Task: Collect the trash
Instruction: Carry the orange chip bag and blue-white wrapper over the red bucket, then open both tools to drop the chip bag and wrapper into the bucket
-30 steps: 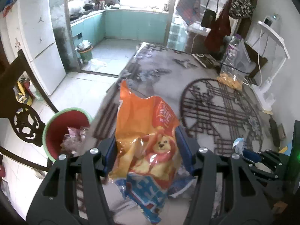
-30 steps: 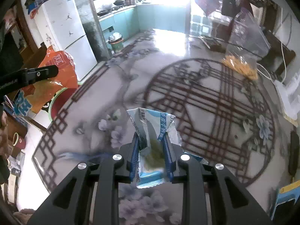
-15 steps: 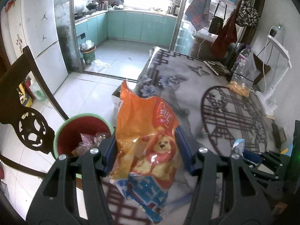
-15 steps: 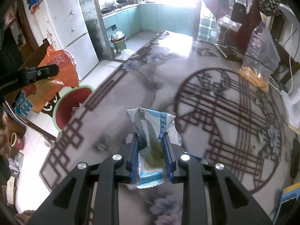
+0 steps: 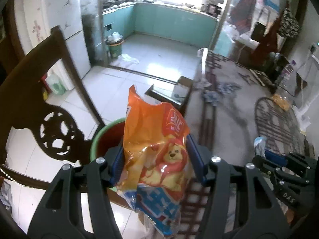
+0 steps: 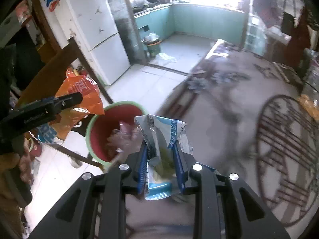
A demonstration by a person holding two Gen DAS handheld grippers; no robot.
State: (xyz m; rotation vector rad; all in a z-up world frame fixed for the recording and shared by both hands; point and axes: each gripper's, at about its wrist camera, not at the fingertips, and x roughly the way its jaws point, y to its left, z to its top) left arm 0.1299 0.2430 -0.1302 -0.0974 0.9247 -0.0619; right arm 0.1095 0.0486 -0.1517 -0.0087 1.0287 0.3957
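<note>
Both our tools have swept sideways off the middle of the tabletop (image 6: 229, 107) since a second ago, and the red bin with the green rim (image 6: 93, 123) that sat far out at nine o'clock now lies right ahead of them. We hold the left tool (image 5: 155, 163) pitched steeply downward, its blue pads clamped at a medium width on the orange snack bag (image 5: 157, 149), which stands upright between them with its torn top pointing to twelve o'clock. In the left wrist view the bin's green rim (image 5: 97, 137) shows at ten o'clock from that bag, mostly hidden behind it. We hold the right tool (image 6: 161, 159) at a similar downward tilt, its pads pinched narrow on the white and blue wrapper (image 6: 161, 133). From the right wrist view the bin sits at ten o'clock of the wrapper, just beyond the tabletop's edge, with crumpled clear plastic already inside. The left tool with its bag shows at nine o'clock there, over the bin's near-left rim. A dark carved wooden chair (image 5: 51, 127) stands just beside the bin on its nine o'clock side. Beyond the bin, toward twelve o'clock, open white floor tiles (image 5: 151, 59) run to the turquoise kitchen cabinets (image 5: 175, 23).
</note>
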